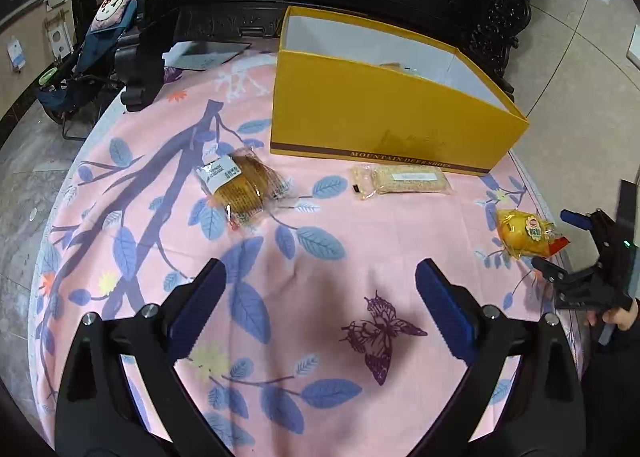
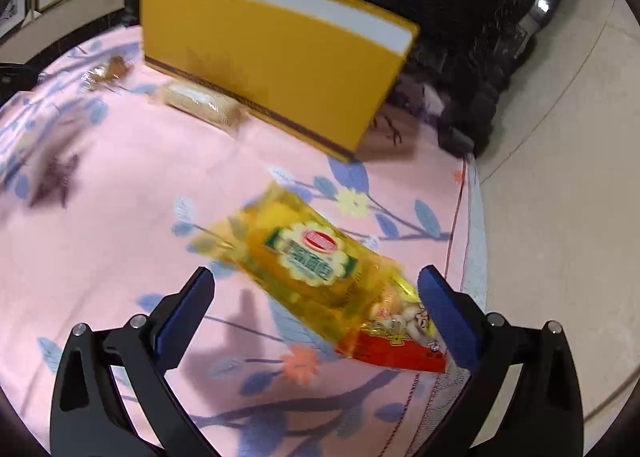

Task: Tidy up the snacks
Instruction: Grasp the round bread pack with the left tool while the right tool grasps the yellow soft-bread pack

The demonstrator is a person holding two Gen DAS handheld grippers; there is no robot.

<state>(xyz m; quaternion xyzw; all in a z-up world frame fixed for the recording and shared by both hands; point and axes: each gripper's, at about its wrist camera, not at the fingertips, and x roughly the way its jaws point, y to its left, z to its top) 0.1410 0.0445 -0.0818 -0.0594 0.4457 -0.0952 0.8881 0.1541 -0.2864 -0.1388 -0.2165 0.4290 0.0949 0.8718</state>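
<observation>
Snacks lie scattered on a pink tablecloth (image 1: 340,217) printed with blue leaves, dark branches and a purple butterfly. At the far side stands a yellow box (image 1: 384,117), open at the top, white inside, with a dark band of lettering along its base. Just in front of that band lies a pale cracker pack (image 1: 400,179) in clear wrap; well to its left sits a brown cake pack (image 1: 240,187) with a white label. Near the cloth's right edge lies a yellow snack bag (image 2: 320,269) with a red end and a round green-and-white label, tilted across the view of the right wrist camera. The right gripper (image 2: 316,313) has its jaws spread wide on either side of this bag; the red end lies just beside the right-hand pad, though whether it touches is unclear, and the left-hand pad stands apart from it. The left gripper (image 1: 320,305) hovers over bare cloth above the butterfly, jaws likewise wide with nothing between them. From the left wrist camera, a hand (image 1: 618,317) is seen holding the right gripper at the cloth's edge.
</observation>
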